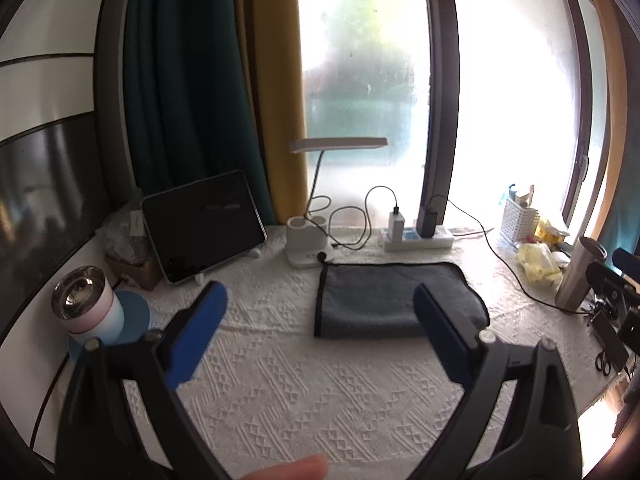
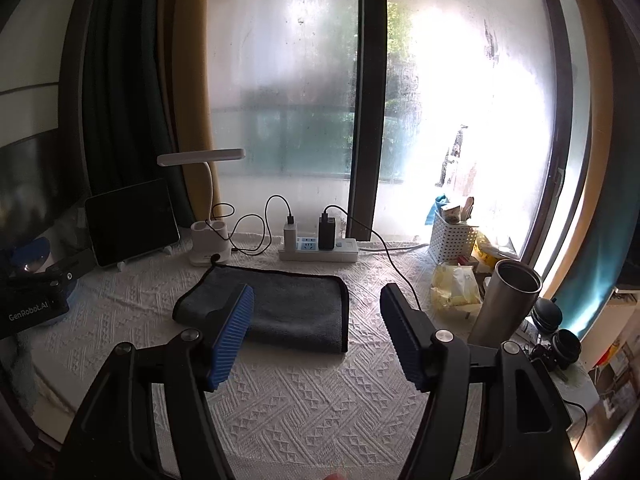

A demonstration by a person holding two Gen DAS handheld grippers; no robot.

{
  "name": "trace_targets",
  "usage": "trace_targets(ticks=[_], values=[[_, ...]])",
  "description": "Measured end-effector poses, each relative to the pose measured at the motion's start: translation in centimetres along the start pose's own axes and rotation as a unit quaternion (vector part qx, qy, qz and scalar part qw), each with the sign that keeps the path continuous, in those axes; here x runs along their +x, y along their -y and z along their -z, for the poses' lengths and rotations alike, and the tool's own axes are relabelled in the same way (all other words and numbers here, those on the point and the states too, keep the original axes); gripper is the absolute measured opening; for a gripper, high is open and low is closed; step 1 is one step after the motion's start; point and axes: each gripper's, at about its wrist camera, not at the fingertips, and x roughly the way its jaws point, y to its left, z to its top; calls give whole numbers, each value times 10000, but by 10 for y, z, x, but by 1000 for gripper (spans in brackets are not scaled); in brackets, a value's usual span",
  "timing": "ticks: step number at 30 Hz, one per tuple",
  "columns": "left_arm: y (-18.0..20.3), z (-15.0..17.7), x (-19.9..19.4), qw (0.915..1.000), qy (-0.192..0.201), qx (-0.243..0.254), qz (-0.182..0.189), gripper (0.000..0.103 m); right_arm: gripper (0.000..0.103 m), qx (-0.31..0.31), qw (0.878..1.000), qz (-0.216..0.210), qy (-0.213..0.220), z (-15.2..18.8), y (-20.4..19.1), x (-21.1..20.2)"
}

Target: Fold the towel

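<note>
Already folded into a compact rectangle, the grey towel [image 1: 394, 300] lay flat on the white textured tablecloth [image 1: 280, 380], toward the far side of the table and just in front of the desk lamp [image 1: 320, 196] and the white power strip [image 1: 420, 240]. Its black-trimmed edge ran along the back and down one short side, while the opposite end showed a rounded fold. The left gripper [image 1: 320, 320] hung above the cloth on the near side of the towel with its blue-padded jaws spread wide and nothing between them; its right finger overlapped the towel's near right corner in the left wrist view, though whether it touched the fabric could not be told. The right gripper [image 2: 316, 330] was likewise released, jaws wide apart and empty, its left pad showing in front of the towel's near edge. A dark tablet [image 1: 204, 228] leaned on a stand at the back left, and a steel-lined cup [image 1: 86, 304] stood on a blue coaster near the left edge. To the right stood a tall steel tumbler [image 2: 506, 304], with a white perforated basket [image 2: 452, 246] behind it by the fogged window [image 2: 288, 80]. A fingertip [image 1: 296, 468] showed blurred at the bottom of the left wrist view.
</note>
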Motion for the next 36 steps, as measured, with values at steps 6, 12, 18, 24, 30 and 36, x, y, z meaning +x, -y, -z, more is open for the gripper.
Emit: trace_targets(ticks=[6,12,18,24,30,36], values=[[0,1,-30,9998,174,64,-28,95,71,1,9996,244,117,2,-1,-28],[-2,-1,-63,9989,450,86,25,95,78,50,9984,471,323,3,1,-58],[-2,-6,-89,9970,738,105,185,95,79,26,9973,434,589,0,-1,-86],[-6,-11,-103,9955,905,34,275,95,80,60,9966,384,724,-4,-2,-101],[-6,-12,-108,9946,990,45,300,95,82,173,9957,356,840,-7,0,-107],[-6,-13,-109,9940,1033,-15,359,95,83,173,9956,371,846,-8,1,-108]])
